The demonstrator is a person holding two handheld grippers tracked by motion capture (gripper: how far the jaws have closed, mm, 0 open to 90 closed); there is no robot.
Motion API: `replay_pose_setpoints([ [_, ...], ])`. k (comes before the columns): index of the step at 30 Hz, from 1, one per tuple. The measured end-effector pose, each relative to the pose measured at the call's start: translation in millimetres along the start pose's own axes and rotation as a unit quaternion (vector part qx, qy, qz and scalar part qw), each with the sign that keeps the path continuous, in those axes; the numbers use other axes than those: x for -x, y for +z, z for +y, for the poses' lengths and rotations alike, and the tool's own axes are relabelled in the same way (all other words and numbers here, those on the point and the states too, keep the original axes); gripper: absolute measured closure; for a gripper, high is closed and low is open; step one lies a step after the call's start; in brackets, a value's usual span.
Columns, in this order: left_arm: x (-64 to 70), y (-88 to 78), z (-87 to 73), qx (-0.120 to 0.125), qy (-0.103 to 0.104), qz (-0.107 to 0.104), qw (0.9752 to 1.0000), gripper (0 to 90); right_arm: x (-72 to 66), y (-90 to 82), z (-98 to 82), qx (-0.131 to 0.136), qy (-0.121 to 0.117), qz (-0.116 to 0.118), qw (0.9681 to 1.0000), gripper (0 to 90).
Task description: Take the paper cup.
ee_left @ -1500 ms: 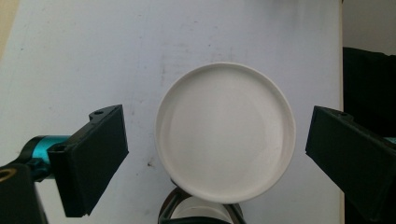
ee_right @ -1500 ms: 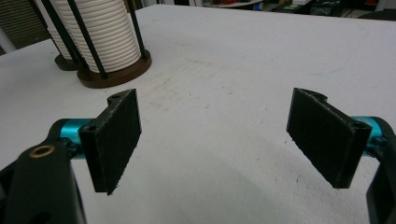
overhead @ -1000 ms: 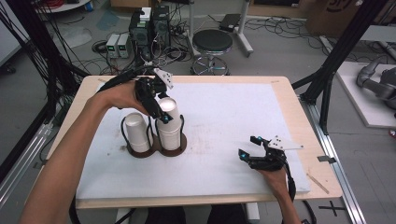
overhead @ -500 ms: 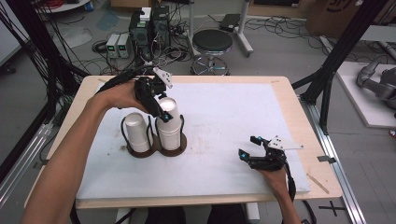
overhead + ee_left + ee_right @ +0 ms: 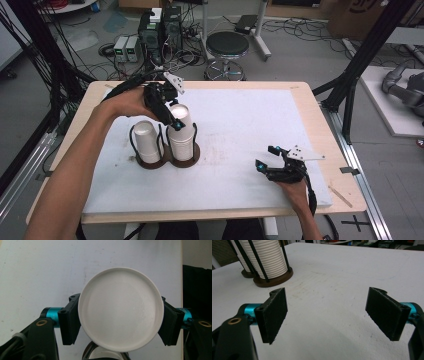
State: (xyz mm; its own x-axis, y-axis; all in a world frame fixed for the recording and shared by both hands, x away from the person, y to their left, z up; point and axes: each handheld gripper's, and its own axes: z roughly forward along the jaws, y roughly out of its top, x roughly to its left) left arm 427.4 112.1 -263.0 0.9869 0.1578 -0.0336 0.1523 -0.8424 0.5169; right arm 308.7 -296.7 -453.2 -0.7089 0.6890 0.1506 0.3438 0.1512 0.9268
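At the lower right of the high view, the right gripper [image 5: 274,165] rests on the white-covered counter [image 5: 250,125] with its flat black pads [image 5: 273,315] spread wide and nothing between them. Farther up, left of centre, the left gripper [image 5: 167,112] has just been closing and now pinches the smooth, round top white paper cup [image 5: 121,308] by its sides, pads against its wall, atop the ribbed right-hand stack of white cups [image 5: 181,137] in the dark, wire-posted round wooden holder [image 5: 167,157]. That grip suggests the cup is ready to lift free; a second stack [image 5: 147,140] stands just beside it, to the left.
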Motion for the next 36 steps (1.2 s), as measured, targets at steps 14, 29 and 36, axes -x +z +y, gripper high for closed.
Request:
replay_pose_setpoints([
  [14, 0.2, -8.4, 2.0, 0.011, -0.003, 0.006, 0.9999, 31.9, 0.3, 0.1, 0.1, -0.001, 0.001, 0.002, 1.0, 18.2],
  [29, 2.6, -26.2, 9.0, 0.037, -0.002, 0.011, 0.9993, 33.0, 0.1, 0.1, 0.1, -0.002, 0.001, 0.001, 1.0, 18.2],
  [36, 2.8, -32.1, 7.8, 0.048, -0.006, 0.014, 0.9987, 33.0, 0.3, 0.3, 0.1, -0.001, 0.0, 0.001, 1.0, 18.2],
])
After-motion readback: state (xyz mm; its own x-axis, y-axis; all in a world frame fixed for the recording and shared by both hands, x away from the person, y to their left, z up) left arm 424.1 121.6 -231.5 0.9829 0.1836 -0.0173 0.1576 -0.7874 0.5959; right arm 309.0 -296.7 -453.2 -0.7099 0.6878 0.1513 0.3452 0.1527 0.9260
